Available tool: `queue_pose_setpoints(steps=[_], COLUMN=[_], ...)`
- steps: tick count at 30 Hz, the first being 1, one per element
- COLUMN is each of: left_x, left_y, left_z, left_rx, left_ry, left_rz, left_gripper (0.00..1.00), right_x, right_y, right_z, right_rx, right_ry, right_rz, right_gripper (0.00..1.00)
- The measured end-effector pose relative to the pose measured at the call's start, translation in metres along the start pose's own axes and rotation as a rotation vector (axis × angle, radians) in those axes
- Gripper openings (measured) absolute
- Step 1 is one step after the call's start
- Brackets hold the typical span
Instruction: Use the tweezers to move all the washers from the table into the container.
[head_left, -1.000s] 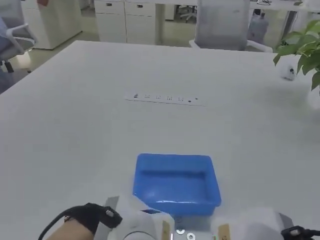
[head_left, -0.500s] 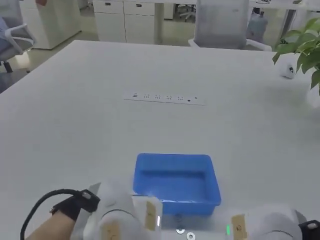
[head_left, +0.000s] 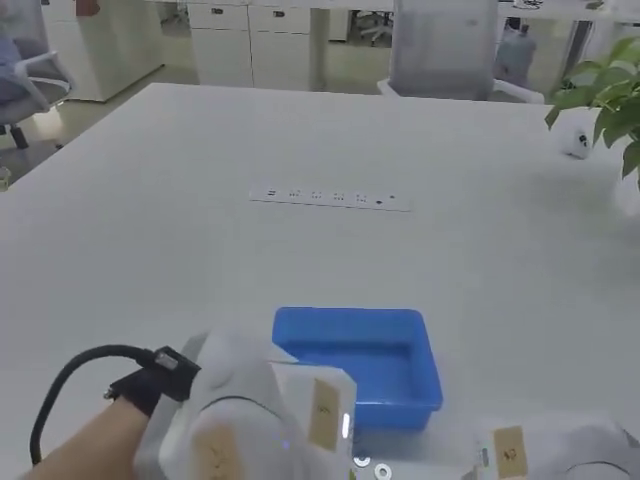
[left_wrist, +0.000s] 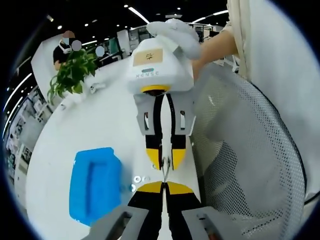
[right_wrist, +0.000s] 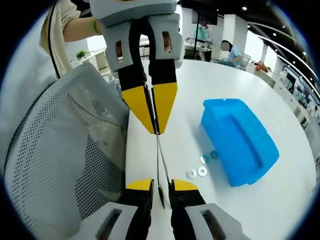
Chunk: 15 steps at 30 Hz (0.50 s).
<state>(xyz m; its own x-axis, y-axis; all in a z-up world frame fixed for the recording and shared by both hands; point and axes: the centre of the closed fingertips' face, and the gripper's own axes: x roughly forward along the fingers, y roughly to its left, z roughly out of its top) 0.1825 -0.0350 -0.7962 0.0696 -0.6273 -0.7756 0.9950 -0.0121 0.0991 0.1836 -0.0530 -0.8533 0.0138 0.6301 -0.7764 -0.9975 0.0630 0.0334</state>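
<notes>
Nearest me, my right gripper (right_wrist: 161, 186) is closed on one end of the thin steel tweezers (right_wrist: 158, 160). My left gripper (right_wrist: 152, 122) faces it tip to tip and pinches the other end, so both tongs grip the one tool, right by the table's near edge. I judge this a hand-over or re-grip. One side should hold firm while the other lets go, and the tweezers' points should end up free and aimed down at the work.

The small flat metal washers (right_wrist: 202, 171) lie loose on the white table (head_left: 300, 250). They are just beside the tool and just short of the near wall of the blue plastic container (right_wrist: 214, 125). Room is tight here: the grey mesh chair back (right_wrist: 70, 160) stands at the edge, and a flicked washer could go overboard. Beyond the container the tabletop runs open to the inset socket strip (head_left: 330, 196) and the green plant (head_left: 610, 90).
</notes>
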Motion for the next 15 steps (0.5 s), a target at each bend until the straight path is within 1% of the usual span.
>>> queue_pose_setpoints(steps=[3,4,5,7,11,15], left_x=[0.001,0.001,0.001,0.000,-0.005,-0.007], left_y=[0.001,0.002,0.004,0.006,0.013,0.018], left_z=[0.012,0.012,0.014,0.018,0.024,0.025], left_rx=[0.006,0.006,0.006,0.004,0.013,0.017], left_ry=[-0.037,-0.036,-0.041,-0.054,-0.065,-0.066], left_rz=[-0.009,-0.007,-0.003,-0.003,0.014,0.021], left_gripper=[0.00,0.00,0.00,0.00,0.00,0.00], right_x=[-0.003,-0.004,-0.005,-0.008,-0.013,-0.012], right_y=[-0.003,-0.004,-0.005,-0.007,-0.016,-0.021], right_z=[-0.001,-0.001,0.000,0.000,0.006,0.010], right_rx=[0.034,0.061,0.072,0.079,0.074,0.083], right_ry=[-0.027,-0.044,-0.057,-0.070,-0.097,-0.119], right_rz=[-0.011,-0.010,-0.015,-0.029,-0.079,-0.092], right_gripper=[0.07,0.07,0.06,0.06,0.06,0.07])
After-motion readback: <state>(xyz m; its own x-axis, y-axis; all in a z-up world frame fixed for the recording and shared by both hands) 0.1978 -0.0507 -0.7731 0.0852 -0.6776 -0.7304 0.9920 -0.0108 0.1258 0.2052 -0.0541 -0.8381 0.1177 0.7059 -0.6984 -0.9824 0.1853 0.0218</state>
